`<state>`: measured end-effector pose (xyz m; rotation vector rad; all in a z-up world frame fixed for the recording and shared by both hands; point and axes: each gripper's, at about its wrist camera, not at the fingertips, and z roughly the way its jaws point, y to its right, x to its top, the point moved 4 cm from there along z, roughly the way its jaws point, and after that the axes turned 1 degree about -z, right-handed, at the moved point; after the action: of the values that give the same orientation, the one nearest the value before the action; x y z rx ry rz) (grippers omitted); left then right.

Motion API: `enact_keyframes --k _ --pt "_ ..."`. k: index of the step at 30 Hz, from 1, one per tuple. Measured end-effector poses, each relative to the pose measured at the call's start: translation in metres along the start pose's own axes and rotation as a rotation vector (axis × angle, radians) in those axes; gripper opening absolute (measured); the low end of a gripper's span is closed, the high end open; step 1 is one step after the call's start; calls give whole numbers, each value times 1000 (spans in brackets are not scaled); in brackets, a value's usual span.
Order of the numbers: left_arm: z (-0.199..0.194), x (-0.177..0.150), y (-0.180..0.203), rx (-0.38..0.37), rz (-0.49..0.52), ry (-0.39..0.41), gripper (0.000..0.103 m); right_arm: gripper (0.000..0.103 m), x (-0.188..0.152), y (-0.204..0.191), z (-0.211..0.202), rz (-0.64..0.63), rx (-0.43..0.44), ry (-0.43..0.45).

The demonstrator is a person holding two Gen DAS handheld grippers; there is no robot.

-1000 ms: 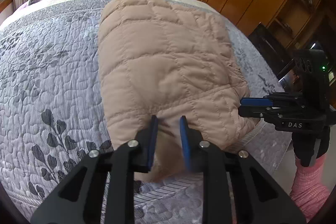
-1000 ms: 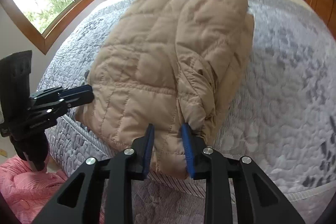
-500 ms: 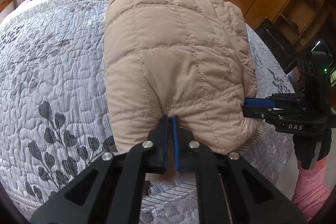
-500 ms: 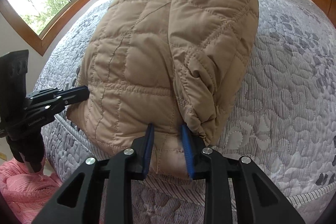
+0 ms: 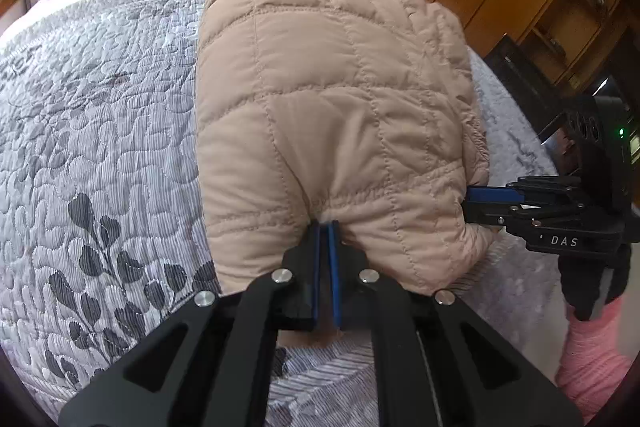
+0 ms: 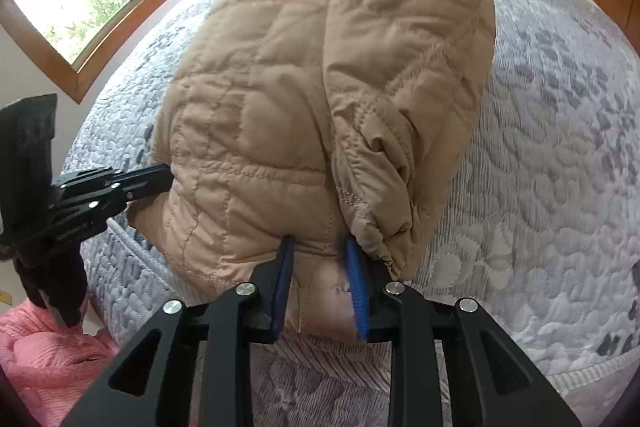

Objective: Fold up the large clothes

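On the left, the quilt (image 5: pixel 92 131) covers the bed, grey with dark leaf prints, and the jacket (image 5: pixel 332 115), a tan quilted one, rises from it in a hump, its near hem lifted off the bed edge. The left gripper (image 5: pixel 325 227) pinches that hem on the jacket's left side, its blue pads almost touching with only a thin fold of cloth between them. Further right, the right gripper (image 6: pixel 320 247) takes the hem on the other side, just beside a bunched cuff (image 6: pixel 376 247); its pads stand a little apart with thick padded cloth filling the gap, so it appears to be gripping, though how firmly I cannot tell. Each gripper also shows in the other's view, at the jacket's side. The step in hand looks like the lengthwise fold: the bottom edge is raised and about to be carried towards the collar end, far up the bed. The next move calls for both hands to travel forward together, level, keeping the hem taut so the padding does not sag in the middle, then lowering it squarely onto the far half
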<state>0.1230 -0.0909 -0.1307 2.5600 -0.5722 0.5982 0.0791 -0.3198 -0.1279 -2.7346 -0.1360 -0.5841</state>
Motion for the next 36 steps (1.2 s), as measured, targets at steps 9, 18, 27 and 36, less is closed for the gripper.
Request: enact_keyframes --k 9,18,27,36 --pt "-34 52 -4 -13 14 62 7 28 45 -10 -50 -71 -18 99" --pt "12 138 -7 12 -5 14 8 28 143 27 -44 6 -129 187" --pt "63 152 -28 23 -22 -92 8 26 159 86 20 133 -125 81" --pt "54 154 -36 22 -74 -82 6 28 148 90 22 174 -85 98"
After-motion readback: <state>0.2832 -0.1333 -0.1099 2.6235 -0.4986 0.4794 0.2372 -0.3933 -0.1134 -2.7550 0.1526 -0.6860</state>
